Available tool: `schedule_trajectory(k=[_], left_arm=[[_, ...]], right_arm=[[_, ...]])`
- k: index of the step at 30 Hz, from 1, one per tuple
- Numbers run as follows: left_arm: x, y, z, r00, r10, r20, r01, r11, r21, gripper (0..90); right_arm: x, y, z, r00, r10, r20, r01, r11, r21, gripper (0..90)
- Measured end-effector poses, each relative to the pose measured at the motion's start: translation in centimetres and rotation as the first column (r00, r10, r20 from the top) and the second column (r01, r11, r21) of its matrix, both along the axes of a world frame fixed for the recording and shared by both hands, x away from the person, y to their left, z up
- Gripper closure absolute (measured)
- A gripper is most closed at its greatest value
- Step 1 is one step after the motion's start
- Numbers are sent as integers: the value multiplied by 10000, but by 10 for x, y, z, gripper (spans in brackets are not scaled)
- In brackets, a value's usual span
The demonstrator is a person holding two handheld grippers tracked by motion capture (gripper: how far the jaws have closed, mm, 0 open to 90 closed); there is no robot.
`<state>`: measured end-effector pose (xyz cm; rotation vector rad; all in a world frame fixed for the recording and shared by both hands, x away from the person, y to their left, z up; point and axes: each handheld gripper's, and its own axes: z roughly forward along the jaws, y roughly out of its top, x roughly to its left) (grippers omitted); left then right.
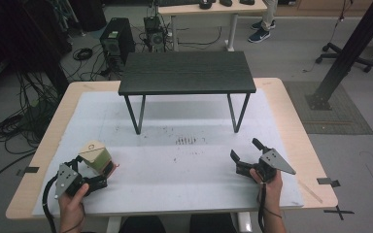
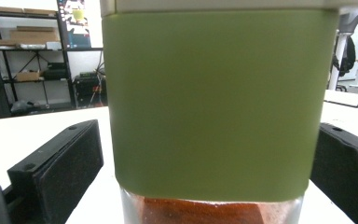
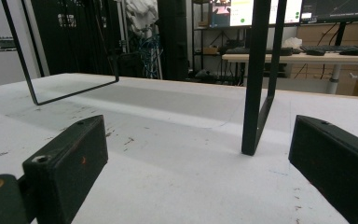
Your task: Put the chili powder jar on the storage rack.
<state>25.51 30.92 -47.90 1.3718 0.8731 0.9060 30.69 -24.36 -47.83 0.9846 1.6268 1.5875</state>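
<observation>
A jar (image 1: 97,158) with a pale lid, a green sleeve (image 2: 214,102) and reddish-brown contents in its clear base stands on the white mat at the front left. My left gripper (image 1: 94,170) is open, its two black jaws standing on either side of the jar (image 2: 209,186) close to its walls. Held by a hand at the front right, my right gripper (image 1: 245,149) is open with nothing between its jaws. In the right gripper view, the right gripper (image 3: 198,135) points along the mat toward a black metal leg (image 3: 256,93).
A small black table (image 1: 187,73) on thin metal legs stands at the back middle of the white mat (image 1: 184,170). The mat covers a light wooden tabletop (image 1: 291,111). Computers, cables and a desk are on the floor beyond.
</observation>
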Motion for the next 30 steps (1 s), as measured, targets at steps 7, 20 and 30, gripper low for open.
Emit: schedule_trajectory(k=[7, 20, 30], left_arm=[[0, 0, 0, 10000, -37, 0, 37, 10000, 25, 2], [-1, -1, -1, 9999, -21, 163, 18, 9999, 138, 2], [-2, -1, -1, 9997, -1, 253, -3, 9999, 157, 3]], right_arm=[[0, 0, 0, 10000, -14, 9, 14, 10000, -18, 45], [0, 0, 0, 10000, 26, 18, -26, 10000, -80, 46], [0, 0, 0, 10000, 83, -38, -83, 10000, -10, 44]])
